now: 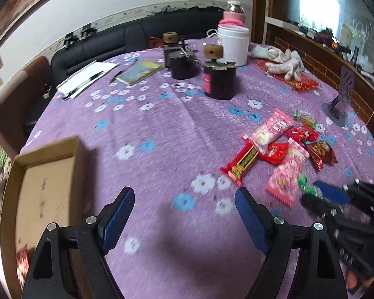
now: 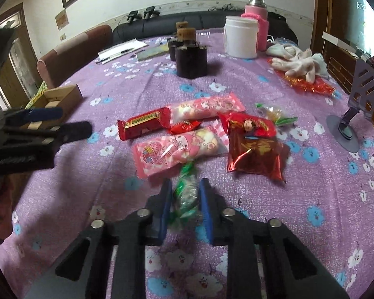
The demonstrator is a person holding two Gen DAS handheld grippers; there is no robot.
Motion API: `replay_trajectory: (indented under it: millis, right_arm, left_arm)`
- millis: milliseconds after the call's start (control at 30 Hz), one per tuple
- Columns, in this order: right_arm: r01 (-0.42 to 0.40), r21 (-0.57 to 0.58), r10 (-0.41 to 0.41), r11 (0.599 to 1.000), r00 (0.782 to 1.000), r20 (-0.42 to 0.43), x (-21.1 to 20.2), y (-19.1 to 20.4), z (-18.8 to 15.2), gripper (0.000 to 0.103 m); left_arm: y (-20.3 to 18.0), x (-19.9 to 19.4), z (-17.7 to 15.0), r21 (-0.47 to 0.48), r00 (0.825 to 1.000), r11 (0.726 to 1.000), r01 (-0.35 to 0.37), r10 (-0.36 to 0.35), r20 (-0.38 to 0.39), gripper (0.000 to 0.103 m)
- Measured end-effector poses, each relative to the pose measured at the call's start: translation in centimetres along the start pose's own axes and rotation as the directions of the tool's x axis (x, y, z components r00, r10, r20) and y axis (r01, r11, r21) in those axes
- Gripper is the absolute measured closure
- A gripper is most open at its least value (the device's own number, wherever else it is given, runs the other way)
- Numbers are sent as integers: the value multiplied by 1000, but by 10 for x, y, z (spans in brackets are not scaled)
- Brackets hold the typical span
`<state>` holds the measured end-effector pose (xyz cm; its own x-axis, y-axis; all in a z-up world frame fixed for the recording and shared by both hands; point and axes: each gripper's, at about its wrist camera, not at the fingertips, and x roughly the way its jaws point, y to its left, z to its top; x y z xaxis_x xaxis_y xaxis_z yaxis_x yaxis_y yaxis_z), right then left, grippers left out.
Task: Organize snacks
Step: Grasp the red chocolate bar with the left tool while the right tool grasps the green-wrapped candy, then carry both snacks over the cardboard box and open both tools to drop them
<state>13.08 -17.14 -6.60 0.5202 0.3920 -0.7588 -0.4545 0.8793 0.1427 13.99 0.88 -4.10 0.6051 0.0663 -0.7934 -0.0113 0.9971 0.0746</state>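
Observation:
My right gripper (image 2: 185, 184) is shut on a small green-wrapped candy (image 2: 187, 194) just above the purple flowered tablecloth, at the near edge of the snack pile. The pile holds two pink packs (image 2: 179, 149), a long red bar (image 2: 143, 123), a dark red foil pack (image 2: 256, 154) and other small red packets. In the left wrist view my left gripper (image 1: 184, 194) stands open over bare cloth with nothing between its fingers, between the cardboard box (image 1: 47, 149) on its left and the pile (image 1: 271, 128) on its right. The right gripper (image 1: 311, 191) with the green candy (image 1: 305, 183) shows there at lower right.
A red packet (image 1: 22, 259) lies in the box's near corner. Further back stand dark jars (image 2: 192, 59), a white tub (image 2: 240, 37), a pink flask, white gloves (image 2: 296, 62) on red wrapping, papers and a booklet. A grey phone stand (image 2: 356, 114) is at the right.

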Motion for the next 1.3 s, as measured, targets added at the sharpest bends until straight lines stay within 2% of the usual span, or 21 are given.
replay_trajectory:
  millis: [300,533,600,667,700,733,1000,1300]
  right_arm:
    - [-30,37,29,999,999,26,-10,-14,-1,85]
    - [-47,80,43,996,998,46,-21,-30,-4,85]
    - [-55,95,50,994,997,51,-24,-33,-5,85]
    - [-52,101,47,993,997,57,-27,-35,-6,85]
    - [-53,105,47,993,997,62,-28,-35,-6,85]
    - [-54,109,48,993,997,64,-29,-36,-6,85]
    - [-81,123,69,989,993,94,-41,-33,-4,85]
    - [-143,63,135,988,984,114,-49,8,9,85]
  left_arm:
    - [-36,34,21,135,999,991,3,2,-32,17]
    - [-53,60,30,167,998,986,14,-4,-62,17]
    - [-56,61,32,162,999,987,18,-10,-49,18]
    - [-56,60,33,141,998,989,49,-43,-48,44]
    - [-56,59,34,121,996,990,76,-69,-55,71]
    - [-56,58,35,115,995,990,82,-75,-62,83]
    - [-40,33,20,44,996,995,86,-84,-33,84]
    - [17,-26,-4,-86,999,996,-14,17,40,83]
